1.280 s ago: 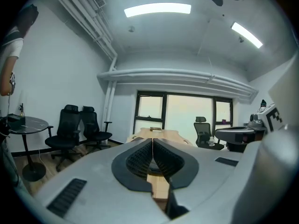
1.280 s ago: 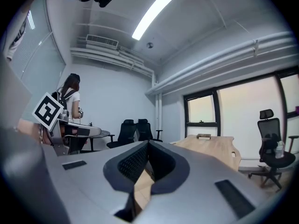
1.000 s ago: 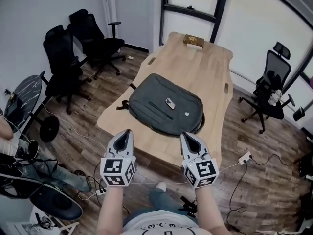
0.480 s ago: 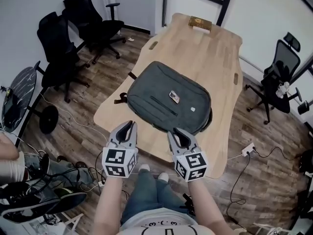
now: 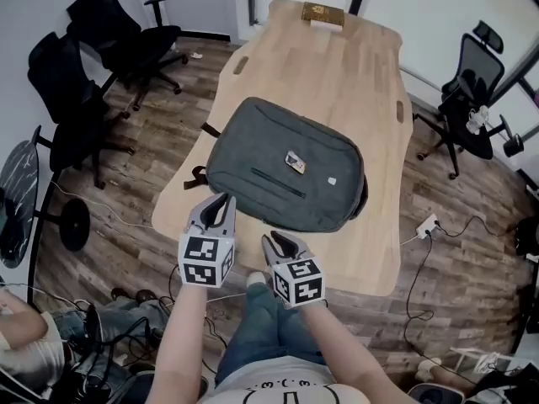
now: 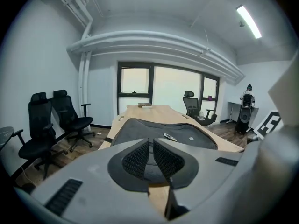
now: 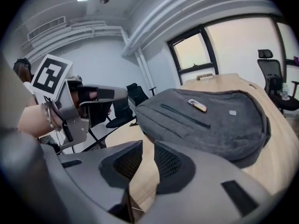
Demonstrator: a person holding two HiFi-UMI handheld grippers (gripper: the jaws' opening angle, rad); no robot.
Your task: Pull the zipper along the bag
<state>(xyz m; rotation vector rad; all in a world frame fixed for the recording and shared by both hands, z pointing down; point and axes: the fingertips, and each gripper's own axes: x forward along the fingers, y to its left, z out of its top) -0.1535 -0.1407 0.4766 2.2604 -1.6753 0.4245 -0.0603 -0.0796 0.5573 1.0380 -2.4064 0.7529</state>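
Both grippers point(image 5: 221, 200) point(image 5: 273, 239) outstretched, seemingly short of bag point(image 5: 269, 146)

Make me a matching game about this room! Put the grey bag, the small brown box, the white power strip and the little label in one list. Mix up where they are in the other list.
Things:
1. grey bag
2. small brown box
3. white power strip
4. little label

Places:
A. on the floor, to the right of the table
B. on top of the bag
C. at the far end of the table
D. lying flat on the near half of the table

Right pairs: 1-D, 2-C, 3-A, 4-B.
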